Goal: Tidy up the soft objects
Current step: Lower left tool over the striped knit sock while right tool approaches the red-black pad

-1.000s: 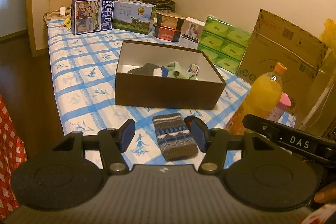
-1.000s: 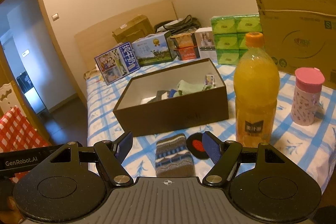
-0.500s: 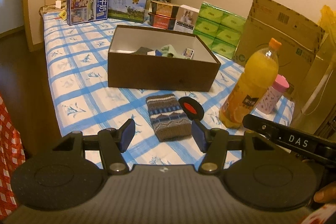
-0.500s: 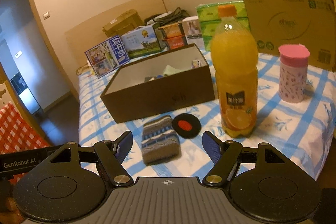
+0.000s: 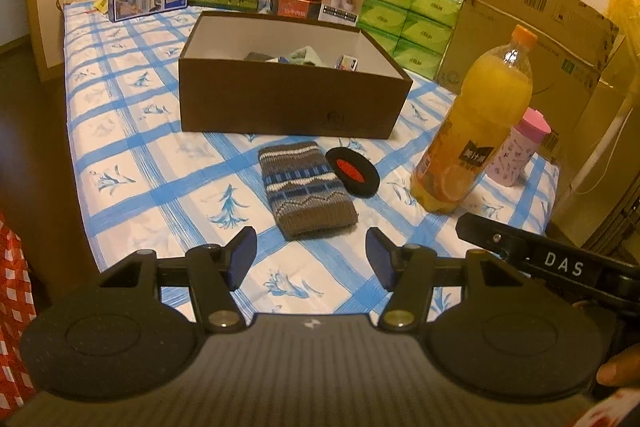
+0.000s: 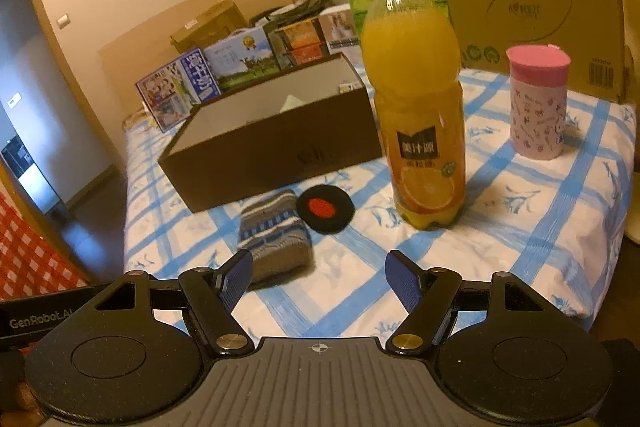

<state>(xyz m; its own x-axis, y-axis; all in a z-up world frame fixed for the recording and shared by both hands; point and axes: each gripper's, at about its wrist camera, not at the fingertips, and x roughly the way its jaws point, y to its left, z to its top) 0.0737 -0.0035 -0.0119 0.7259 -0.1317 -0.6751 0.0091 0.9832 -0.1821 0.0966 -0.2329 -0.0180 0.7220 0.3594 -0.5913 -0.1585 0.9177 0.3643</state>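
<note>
Holding both tools back from the near edge of the bed [image 5: 132, 147], we keep the left gripper [image 5: 307, 251] and the right gripper [image 6: 319, 271] spread wide and empty, so that either can drop over a soft item without first having to release anything. We judge the open brown box [image 5: 288, 107], set toward the middle of the bed and already containing some folded cloth pieces, to be the collecting place, which would explain why the loose items lie just in front of its near wall. The knitted sock [image 5: 306, 189] rests flat between that wall and the near edge, directly ahead of the left gripper; it is a folded, ribbed piece in grey-brown with blue and white bands, thick and limp. Touching or nearly touching its right side is a round black pad [image 5: 352, 171] with a red centre. The juice bottle [image 6: 416, 95] and pink cup [image 6: 538, 103] stand upright toward the right edge, hard items we take to be left aside.
</note>
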